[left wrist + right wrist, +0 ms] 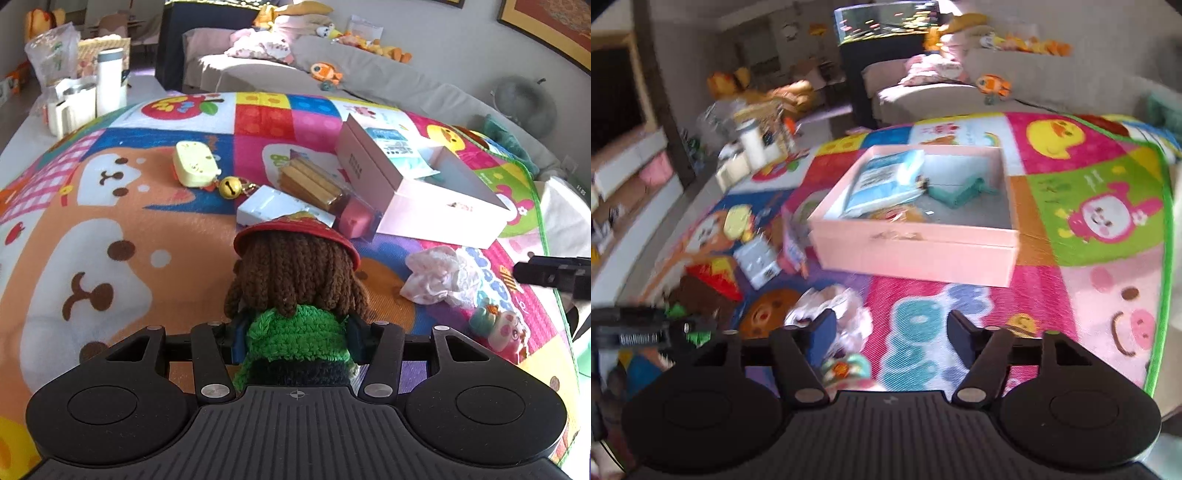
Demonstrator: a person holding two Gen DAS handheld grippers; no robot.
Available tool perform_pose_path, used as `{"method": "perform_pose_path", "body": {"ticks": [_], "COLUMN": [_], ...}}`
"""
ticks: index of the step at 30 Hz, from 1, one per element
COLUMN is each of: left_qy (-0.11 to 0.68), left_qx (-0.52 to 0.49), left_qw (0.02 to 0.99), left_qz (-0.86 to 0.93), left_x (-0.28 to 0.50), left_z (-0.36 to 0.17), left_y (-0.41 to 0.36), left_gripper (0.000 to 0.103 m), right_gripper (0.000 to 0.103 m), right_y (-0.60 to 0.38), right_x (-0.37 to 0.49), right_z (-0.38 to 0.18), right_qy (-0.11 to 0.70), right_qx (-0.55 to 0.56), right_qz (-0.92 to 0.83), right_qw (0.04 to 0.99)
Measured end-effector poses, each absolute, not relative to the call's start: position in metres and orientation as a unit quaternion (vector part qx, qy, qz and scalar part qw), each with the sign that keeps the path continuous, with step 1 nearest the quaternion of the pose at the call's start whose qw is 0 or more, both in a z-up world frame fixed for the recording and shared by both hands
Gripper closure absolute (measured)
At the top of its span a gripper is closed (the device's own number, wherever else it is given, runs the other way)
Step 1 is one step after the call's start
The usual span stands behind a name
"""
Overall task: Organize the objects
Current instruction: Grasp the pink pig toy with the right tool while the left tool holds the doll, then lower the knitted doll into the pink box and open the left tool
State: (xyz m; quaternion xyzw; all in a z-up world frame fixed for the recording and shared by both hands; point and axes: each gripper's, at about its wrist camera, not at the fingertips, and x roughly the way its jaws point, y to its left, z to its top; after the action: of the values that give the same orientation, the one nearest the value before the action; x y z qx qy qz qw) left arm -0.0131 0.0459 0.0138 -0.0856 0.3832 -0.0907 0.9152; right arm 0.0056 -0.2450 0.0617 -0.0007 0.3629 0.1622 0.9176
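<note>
Grey sofa (388, 79) behind the mat, white thermos (110, 82) at left, dark fish tank (886, 22), framed picture (550, 22)

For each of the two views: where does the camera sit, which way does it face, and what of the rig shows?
Left wrist: on the left gripper, looking down over the play mat; its fingers clamp a crochet doll; the right gripper pokes in.
Right wrist: on the right gripper, jaws open and empty, facing the pink box.
Shared: mat, box, doll, white cloth, sofa.

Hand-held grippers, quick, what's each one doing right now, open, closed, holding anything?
Left hand-held gripper: closed on the crochet doll.
Right hand-held gripper: open, holding nothing.
</note>
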Motion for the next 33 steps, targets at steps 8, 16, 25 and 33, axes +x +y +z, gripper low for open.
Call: {"method": "perform_pose_path", "body": {"ticks": [8,16,25,33], "left_qy": [0.384,0.382,0.306,0.395], "left_qx": [-0.088,-0.083,-0.083,-0.177], "left_qw": [0.915,0.909,0.915,0.878], "left_qz": [-0.084,-0.142,-0.248,-0.204], "left_x": [-0.018,-0.022,0.047,0.186], "left_z": [0.013,0.028,0.101,0.044], "left_y": [0.05,0.032,-0.054,-0.14], "left_gripper": [0.048,0.049,0.049,0.048], "right_gripper": [0.027,0.055,0.055,0.055], "right_y": [-0.184,-0.216,-0.269,-0.299], "right_x": [0.004,-0.017,-0.019,-0.016], "right_z": [0.033,0.03,0.075,0.076], "right_qy": [0.393,0.421,0.329,0.29], "right_qx": [-0.113,-0.094,-0.018,0.027], "right_qz": [0.204,0.175,0.152,0.122], "right_qw": [0.89,0.885,0.932,0.949]}}
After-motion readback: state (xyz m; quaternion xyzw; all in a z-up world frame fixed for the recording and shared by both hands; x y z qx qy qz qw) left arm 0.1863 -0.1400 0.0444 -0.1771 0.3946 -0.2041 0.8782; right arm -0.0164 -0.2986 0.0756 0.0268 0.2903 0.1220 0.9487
